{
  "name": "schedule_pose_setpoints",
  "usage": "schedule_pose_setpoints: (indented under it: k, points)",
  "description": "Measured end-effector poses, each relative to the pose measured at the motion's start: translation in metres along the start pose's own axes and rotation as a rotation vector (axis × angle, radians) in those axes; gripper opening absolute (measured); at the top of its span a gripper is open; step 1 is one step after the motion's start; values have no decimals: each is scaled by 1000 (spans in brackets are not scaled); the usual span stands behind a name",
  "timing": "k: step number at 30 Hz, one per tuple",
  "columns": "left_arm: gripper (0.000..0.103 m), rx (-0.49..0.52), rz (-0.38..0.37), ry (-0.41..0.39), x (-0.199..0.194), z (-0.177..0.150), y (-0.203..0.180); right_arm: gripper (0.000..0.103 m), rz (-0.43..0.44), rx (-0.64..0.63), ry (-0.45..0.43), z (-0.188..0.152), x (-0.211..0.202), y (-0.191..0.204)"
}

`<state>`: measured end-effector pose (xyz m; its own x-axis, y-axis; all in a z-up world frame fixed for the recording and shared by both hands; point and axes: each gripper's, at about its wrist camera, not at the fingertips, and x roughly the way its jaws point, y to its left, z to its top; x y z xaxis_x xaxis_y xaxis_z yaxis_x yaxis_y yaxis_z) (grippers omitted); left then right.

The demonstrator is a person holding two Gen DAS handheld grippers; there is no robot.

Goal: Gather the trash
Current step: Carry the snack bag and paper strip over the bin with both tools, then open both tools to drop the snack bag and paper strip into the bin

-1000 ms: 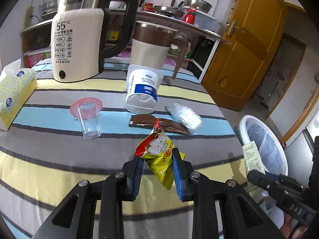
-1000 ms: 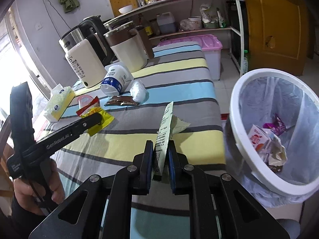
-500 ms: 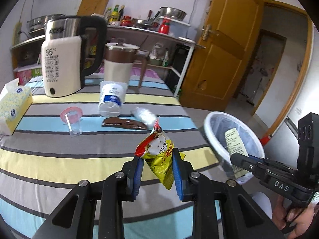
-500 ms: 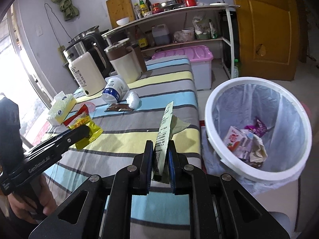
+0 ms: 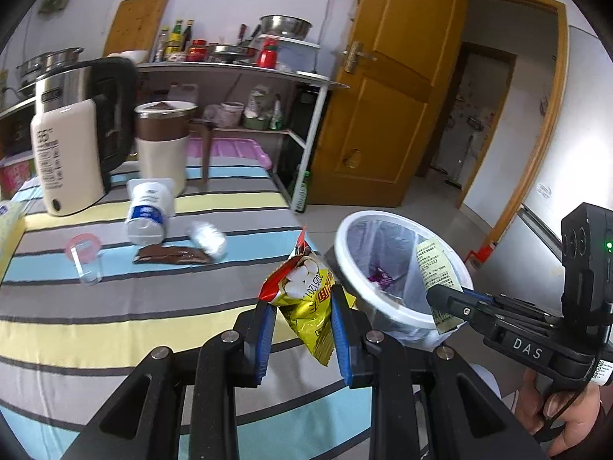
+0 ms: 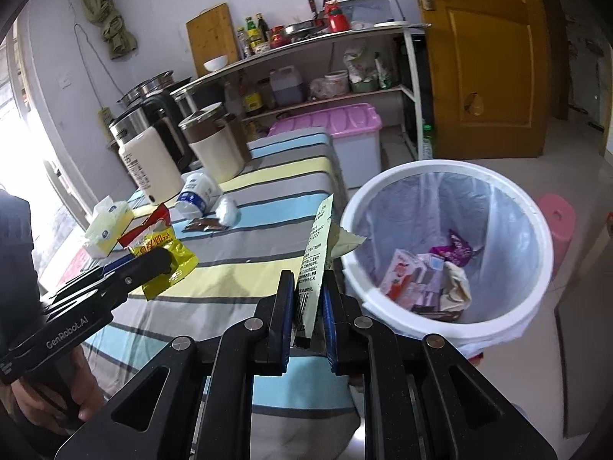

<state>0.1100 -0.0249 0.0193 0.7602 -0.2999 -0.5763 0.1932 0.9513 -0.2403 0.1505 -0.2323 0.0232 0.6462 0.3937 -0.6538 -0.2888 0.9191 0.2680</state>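
Now both grippers have travelled away from the middle of the striped table point(image 5: 115, 306) toward the white bin point(image 6: 444, 176) at its end; a second ago the bin sat at the far right edge of the left wrist view, whereas it now lies just ahead of the left gripper point(image 5: 302, 326). The left gripper remains clenched on the yellow snack packet point(image 5: 306, 299), which hangs between the blue pads above the table edge, near the bin rim but not yet over the opening. The right gripper point(image 6: 308, 314) remains clamped on the pale green wrapper point(image 6: 316, 260), held upright, its upper end level with the near rim of the bin in the right wrist view. Neither grip has altered during the transfer. The bin, lined with a clear bag, already contains several wrappers. Judged from this layout, the carry phase is nearly complete; the next requirement is to bring each item fully over the opening before release, the wrapper being the closer of the two. Remaining on the table are a brown wrapper point(image 5: 172, 257), a crumpled clear plastic piece point(image 5: 207, 235), a small plastic cup point(image 5: 86, 257) and a toppled white bottle point(image 5: 147, 216).
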Motion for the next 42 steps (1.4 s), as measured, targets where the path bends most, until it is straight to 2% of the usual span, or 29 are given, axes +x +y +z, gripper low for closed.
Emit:
schedule_pose_setpoints:
  k: [10, 25, 33, 42]
  points:
    - [28, 72, -69, 16, 29, 12, -38, 15, -69, 68, -20, 4, -7, -43]
    - [29, 146, -155, 94, 95, 20, -82, 15, -153, 150, 2, 3, 0, -98]
    - [29, 154, -172, 132, 121, 20, -92, 16, -183, 162, 42, 0, 12, -115]
    - [32, 143, -182, 160, 132, 19, -89, 17, -190, 168, 39, -1, 12, -120]
